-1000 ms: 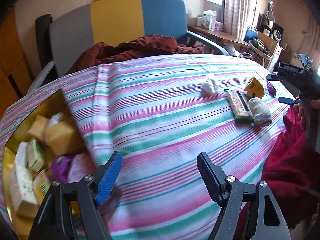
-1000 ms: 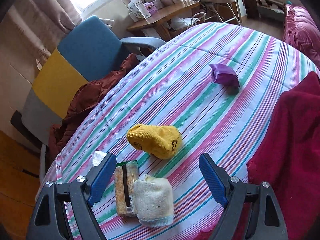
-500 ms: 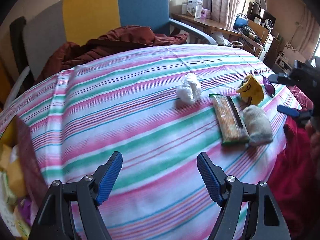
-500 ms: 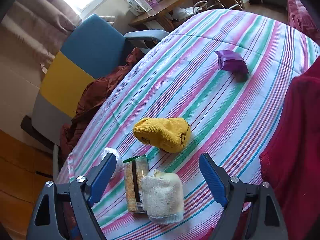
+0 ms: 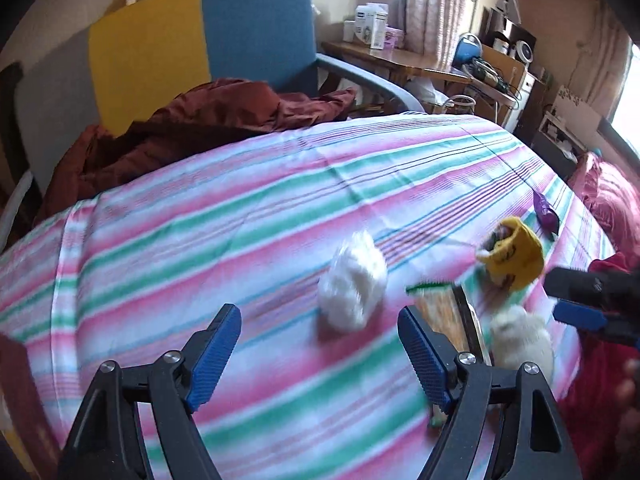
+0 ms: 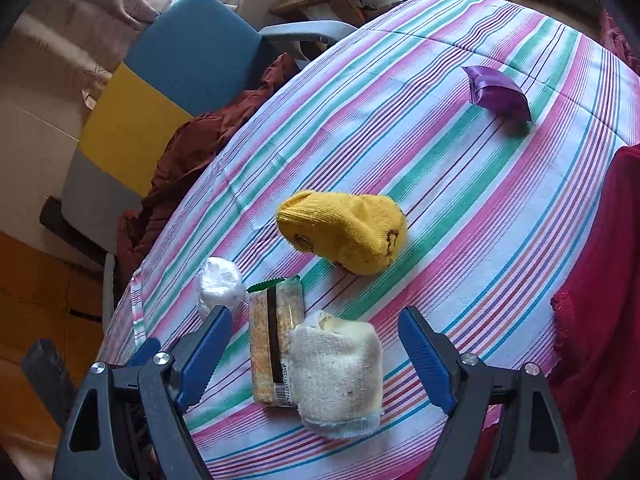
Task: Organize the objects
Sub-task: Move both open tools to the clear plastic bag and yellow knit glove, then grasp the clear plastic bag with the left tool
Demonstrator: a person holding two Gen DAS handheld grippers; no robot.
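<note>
Both grippers hang over the striped tablecloth (image 6: 440, 152) with nothing between their jaws. Left gripper (image 5: 320, 354) has just been widening its jaws, nothing caught in them, and it aims at the white crumpled wad (image 5: 354, 282) lying at about one o'clock from its tips, near but not touched. Its spread looks like preparation: the wad is soft and bulky, so a wide mouth lets the pads come down on either side.

At three o'clock from the wad sits the snack bar packet (image 6: 274, 350), long side running away from the cameras, with a cream rolled sock (image 6: 336, 372) pressed against its right edge and partly over it. Right gripper (image 6: 316, 354) is also released, its jaws straddling this pair from above, probably so that either piece can be taken without nudging the other.

Further toward twelve o'clock in the right wrist view lies the yellow sock (image 6: 344, 232), apart from the packet, and well beyond it at one o'clock the purple pouch (image 6: 498, 94) rests alone. All five loose things are on the cloth, none yet gathered.
</note>
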